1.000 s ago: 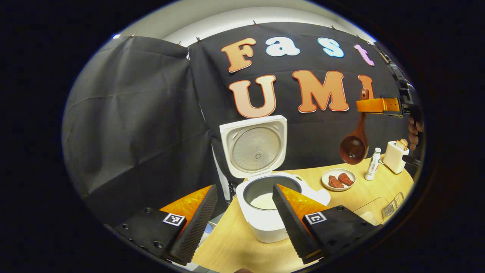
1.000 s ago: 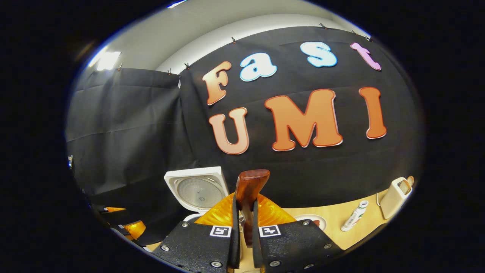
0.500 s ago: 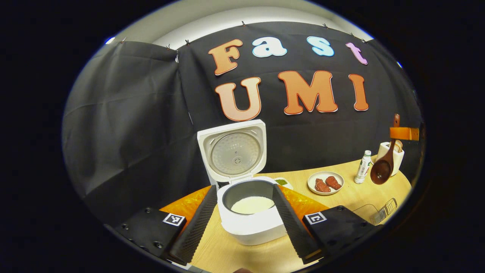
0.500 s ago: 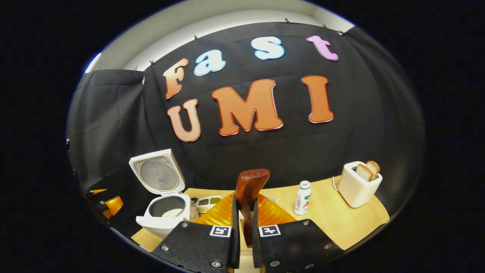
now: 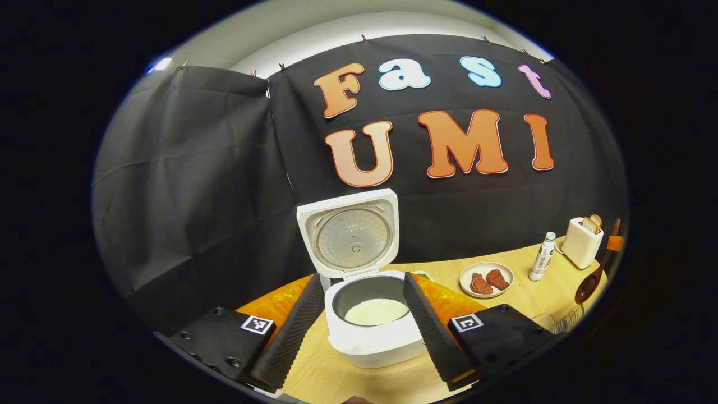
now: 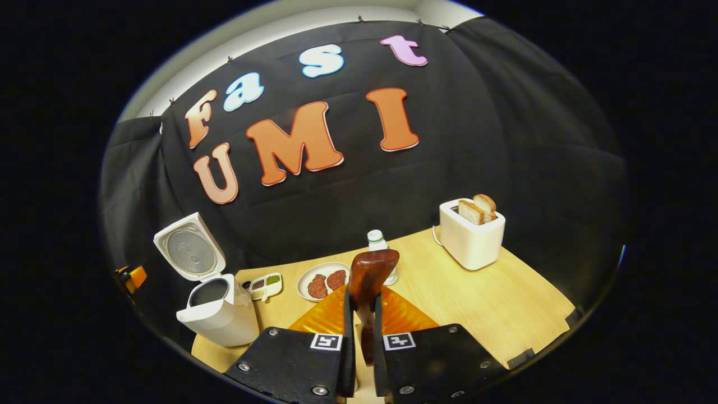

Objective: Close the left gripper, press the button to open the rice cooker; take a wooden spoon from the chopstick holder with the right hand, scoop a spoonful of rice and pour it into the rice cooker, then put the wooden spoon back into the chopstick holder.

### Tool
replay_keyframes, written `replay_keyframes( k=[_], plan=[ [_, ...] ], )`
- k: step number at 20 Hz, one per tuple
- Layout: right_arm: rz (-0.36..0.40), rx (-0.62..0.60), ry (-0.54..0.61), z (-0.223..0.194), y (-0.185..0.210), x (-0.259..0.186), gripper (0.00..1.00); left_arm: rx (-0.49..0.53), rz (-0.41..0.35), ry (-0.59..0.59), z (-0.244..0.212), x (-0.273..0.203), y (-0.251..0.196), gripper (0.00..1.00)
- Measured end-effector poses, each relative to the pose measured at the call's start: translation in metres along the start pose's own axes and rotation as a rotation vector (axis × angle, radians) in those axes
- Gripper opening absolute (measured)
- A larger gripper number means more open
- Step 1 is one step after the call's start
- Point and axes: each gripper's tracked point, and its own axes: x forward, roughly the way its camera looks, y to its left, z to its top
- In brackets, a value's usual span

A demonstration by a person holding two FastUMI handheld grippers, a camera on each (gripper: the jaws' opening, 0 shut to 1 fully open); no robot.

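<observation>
While the right tool (image 6: pixel 362 331) grips the spoon (image 6: pixel 367 280) by its handle, both fingers pressed on it, the left tool (image 5: pixel 359 320) hangs open in front of the cooker (image 5: pixel 373 328), touching nothing. The cooker's lid (image 5: pixel 349 233) stands up, and pale rice lies in the pot. I'd guess the spoon is heading back to its holder, and the risk is a blind drop: the bowl hangs below the fingers, so it could catch the holder's rim or miss it. From the left gripper view you see the bowl low at the far right, just above a wire basket (image 5: pixel 566 322). The right gripper view instead shows the toaster (image 6: pixel 470 238), bottle (image 6: pixel 380 247) and plate (image 6: pixel 324 280) on the desk (image 6: pixel 505 303).
</observation>
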Motion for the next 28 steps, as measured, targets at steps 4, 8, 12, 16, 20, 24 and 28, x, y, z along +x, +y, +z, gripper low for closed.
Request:
replay_keyframes(
  k=[4,8,12,16,20,24,28],
  plan=[
    [-0.044,0.035,0.044,-0.031,-0.027,-0.010,0.13,-0.006,0.022,-0.016,0.012,-0.002,0.002,0.99],
    [-0.066,0.066,0.067,-0.054,-0.046,-0.013,0.13,-0.011,0.047,-0.055,0.028,-0.003,0.006,0.99],
    [-0.069,0.116,0.075,-0.078,-0.056,-0.009,0.13,-0.010,0.071,-0.067,0.036,0.002,0.012,0.97],
    [-0.081,0.194,0.088,-0.097,-0.063,-0.006,0.14,-0.045,0.095,-0.078,0.049,0.008,0.023,0.95],
    [-0.073,0.225,0.102,-0.115,-0.064,-0.004,0.18,-0.060,0.108,-0.134,0.065,0.007,0.034,0.95],
    [-0.046,0.262,0.109,-0.118,-0.065,-0.006,0.20,-0.118,0.104,-0.109,0.055,0.026,0.041,0.99],
    [-0.058,0.275,0.124,-0.116,-0.076,-0.010,0.41,-0.136,0.112,-0.122,0.073,0.042,0.055,0.95]
  ],
)
